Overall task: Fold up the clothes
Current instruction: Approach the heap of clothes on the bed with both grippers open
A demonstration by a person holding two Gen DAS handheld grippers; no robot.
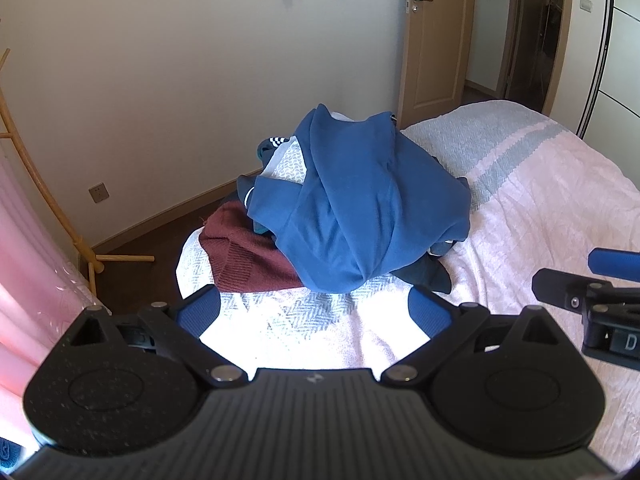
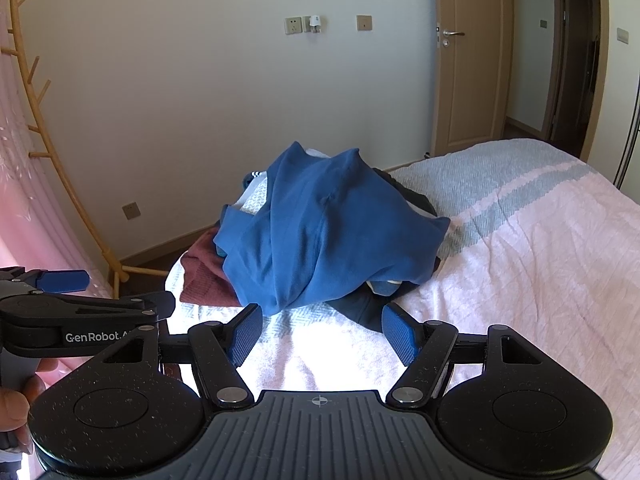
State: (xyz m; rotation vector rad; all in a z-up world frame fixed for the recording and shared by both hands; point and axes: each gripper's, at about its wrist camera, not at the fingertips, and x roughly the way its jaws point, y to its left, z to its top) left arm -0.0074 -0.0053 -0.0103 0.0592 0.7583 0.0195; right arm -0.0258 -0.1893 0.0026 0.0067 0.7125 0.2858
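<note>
- "GenRobot.A", in white letters on a black band, runs along the side of the left gripper (image 2: 86, 292) where it enters the right wrist view from the left; the word is cut off after the "A" by the right gripper's own black body in front of it.
- A single light letter "D" shows on the dark side face of the right gripper (image 1: 600, 276) at the right edge of the left wrist view; whatever follows it is cut off by the picture's edge.
- No other writing can be read.
</note>
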